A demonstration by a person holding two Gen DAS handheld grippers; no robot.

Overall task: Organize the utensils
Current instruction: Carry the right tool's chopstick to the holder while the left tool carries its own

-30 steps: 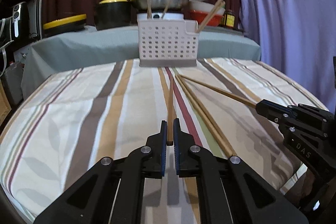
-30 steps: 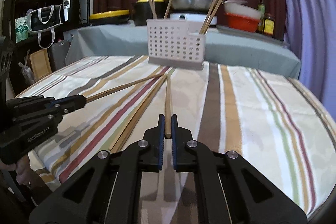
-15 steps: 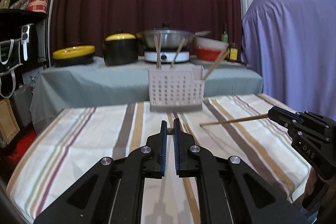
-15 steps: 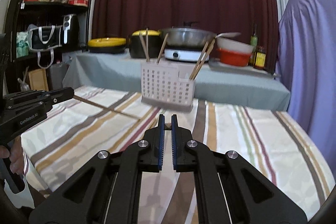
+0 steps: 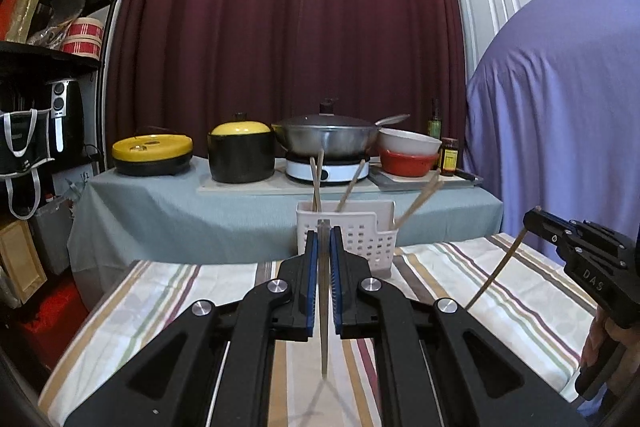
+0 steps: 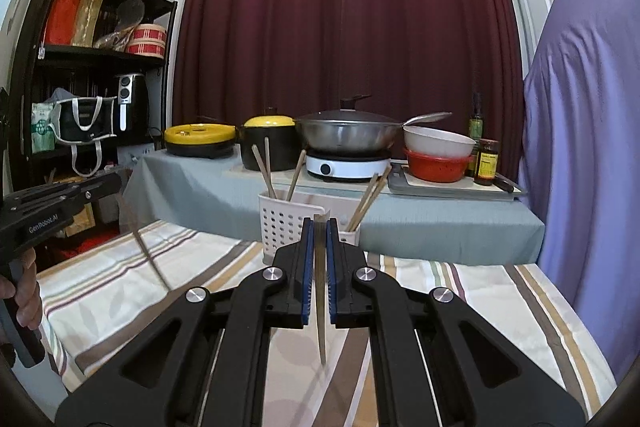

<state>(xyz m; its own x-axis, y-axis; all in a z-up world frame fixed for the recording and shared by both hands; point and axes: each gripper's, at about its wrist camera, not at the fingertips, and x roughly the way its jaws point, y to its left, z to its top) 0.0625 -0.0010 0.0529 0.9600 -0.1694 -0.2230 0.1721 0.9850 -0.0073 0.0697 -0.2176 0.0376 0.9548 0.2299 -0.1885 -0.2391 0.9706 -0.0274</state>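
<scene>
A light, stiff, slippery chopstick (image 5: 323, 307) is pinched near its top by each closed hand-held gripper (image 5: 323, 259), the caddy (image 5: 360, 235) lying at twelve o'clock.

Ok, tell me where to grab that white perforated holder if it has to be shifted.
Pinch the top rim of the holder from above, on the bare stretch of its tall wall just right of the chopsticks standing in it. That wall is thin and upright, so the jaws can straddle it. Elsewhere, leaning chopsticks would probably get in the way.
</scene>
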